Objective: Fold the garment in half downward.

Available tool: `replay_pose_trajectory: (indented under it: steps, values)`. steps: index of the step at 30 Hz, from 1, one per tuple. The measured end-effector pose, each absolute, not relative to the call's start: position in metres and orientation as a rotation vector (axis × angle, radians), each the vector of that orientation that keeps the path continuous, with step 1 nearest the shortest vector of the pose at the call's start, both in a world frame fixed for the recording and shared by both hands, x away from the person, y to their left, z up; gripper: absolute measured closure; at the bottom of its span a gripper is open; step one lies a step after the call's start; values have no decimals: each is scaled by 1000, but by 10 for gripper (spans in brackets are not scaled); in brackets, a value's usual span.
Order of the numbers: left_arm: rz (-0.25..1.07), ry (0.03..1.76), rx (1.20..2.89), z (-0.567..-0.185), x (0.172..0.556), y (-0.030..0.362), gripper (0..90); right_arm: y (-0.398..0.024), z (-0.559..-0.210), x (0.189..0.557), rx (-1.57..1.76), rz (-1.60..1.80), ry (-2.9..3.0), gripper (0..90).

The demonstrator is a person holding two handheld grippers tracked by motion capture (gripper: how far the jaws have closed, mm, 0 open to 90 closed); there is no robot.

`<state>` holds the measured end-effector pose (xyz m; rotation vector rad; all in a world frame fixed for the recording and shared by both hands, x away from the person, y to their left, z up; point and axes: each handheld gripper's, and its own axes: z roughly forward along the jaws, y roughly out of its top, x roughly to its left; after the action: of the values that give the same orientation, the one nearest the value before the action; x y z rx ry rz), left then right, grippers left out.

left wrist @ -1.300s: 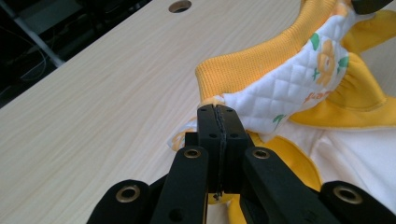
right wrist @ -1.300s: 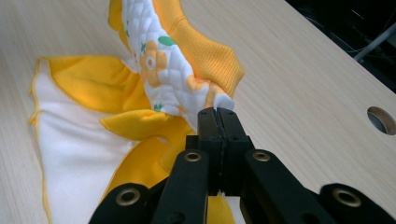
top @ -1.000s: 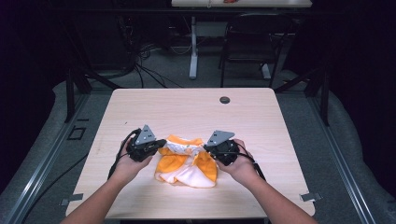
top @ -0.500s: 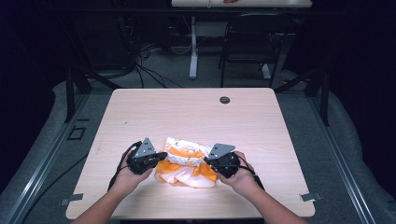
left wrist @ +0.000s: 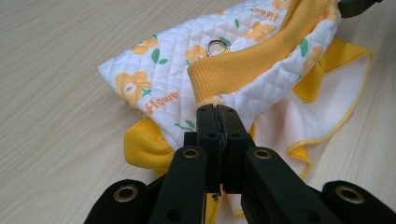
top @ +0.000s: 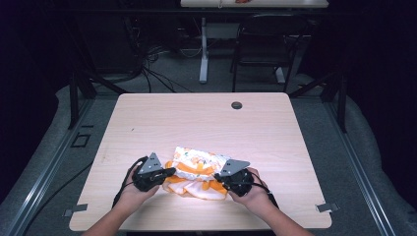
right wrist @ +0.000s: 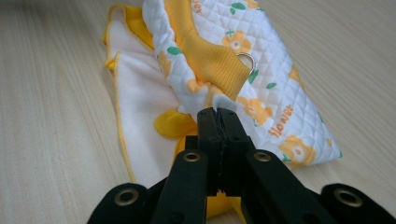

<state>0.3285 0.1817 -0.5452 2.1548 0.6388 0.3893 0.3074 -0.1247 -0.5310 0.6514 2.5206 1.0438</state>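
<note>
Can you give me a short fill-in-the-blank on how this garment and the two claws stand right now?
1. The quilted garment lies on the wooden ____.
2. The word printed on it beside the orange blossoms reads ____.
3. The left claw and the right claw are both ____ on the garment's edge.
4. The ring near the yellow ribbed band is made of ____.

Missing words: table; flower; shut; metal

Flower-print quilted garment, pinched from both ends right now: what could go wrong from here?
1. Both the left gripper and right gripper pinch only an edge of the white quilted flower-print garment with the yellow ribbed band; the thin fabric may slip out.
2. The metal ring could snag.
3. The loose white lining with yellow hem may bunch underneath.
</note>
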Motion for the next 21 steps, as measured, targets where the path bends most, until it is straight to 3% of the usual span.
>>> replay_pose_trajectory:
  steps: [15,21]
  values:
    - [349,637,2158,-549,319,180,887,-129,-536,306,684,1044,2547,886]
    - [351,642,2130,-543,315,189,804,-129,-535,296,668,1099,2577,830]
